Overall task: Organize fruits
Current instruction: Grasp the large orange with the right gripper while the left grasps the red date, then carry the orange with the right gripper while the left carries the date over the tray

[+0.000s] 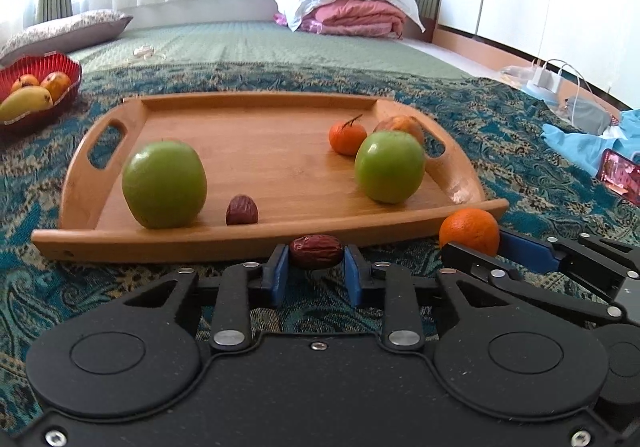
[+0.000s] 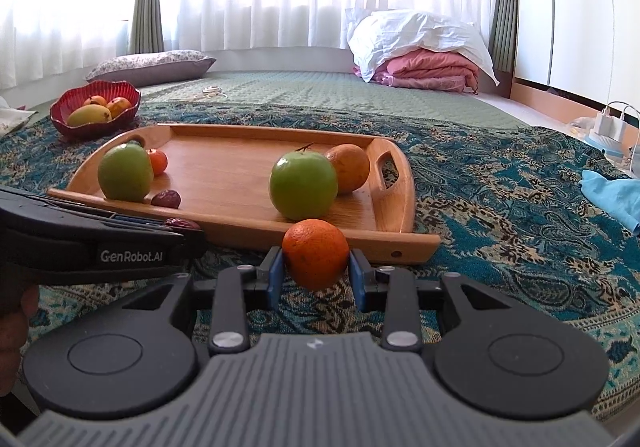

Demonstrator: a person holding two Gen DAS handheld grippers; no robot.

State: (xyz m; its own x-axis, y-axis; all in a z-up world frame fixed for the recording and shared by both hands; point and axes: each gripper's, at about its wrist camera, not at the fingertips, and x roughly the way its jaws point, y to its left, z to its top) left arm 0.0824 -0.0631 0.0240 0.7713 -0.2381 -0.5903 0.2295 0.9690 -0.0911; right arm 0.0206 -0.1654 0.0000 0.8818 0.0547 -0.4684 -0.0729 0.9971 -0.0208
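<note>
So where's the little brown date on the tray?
In the left wrist view, the date lies by the tray's front edge, just right of the left green apple.

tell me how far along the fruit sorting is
Already on the wooden tray: two green apples, a small tangerine, another orange fruit and one date. In hand: the left gripper holds a date; the right gripper holds an orange. Both remain to place.

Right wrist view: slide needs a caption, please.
Right gripper grips an orange before the wooden tray of fruit.
</note>
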